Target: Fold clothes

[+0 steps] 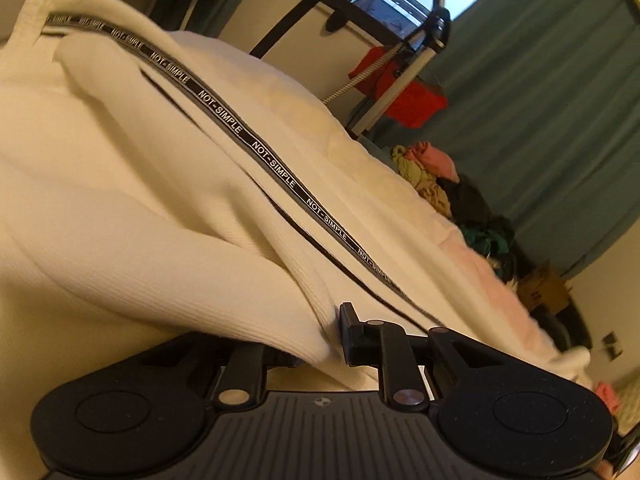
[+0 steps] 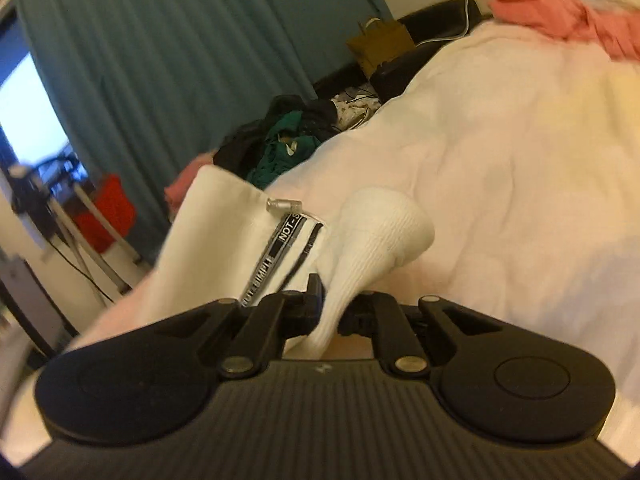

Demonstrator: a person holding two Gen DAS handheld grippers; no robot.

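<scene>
Here, left wrist view: left gripper (image 1: 334, 340) pinching ribbed cuff of white knit garment with black "NOT-SIMPLE" tape (image 1: 168, 184), spread toward 11 o'clock.

Right wrist view: right gripper (image 2: 330, 312) clamped on white fabric (image 2: 360, 240); heap of dark clothes (image 2: 288, 140) at 12 o'clock.

The white ribbed zip-up garment (image 1: 132, 184) lay on the pale quilted bed cover (image 2: 500, 168). A heap of mixed clothes (image 2: 288, 140) sat behind it, before the teal pleated curtain (image 2: 180, 48).

left wrist: close, along bed (image 1: 360, 128) | right wrist: close, same bed (image 2: 500, 140)
</scene>
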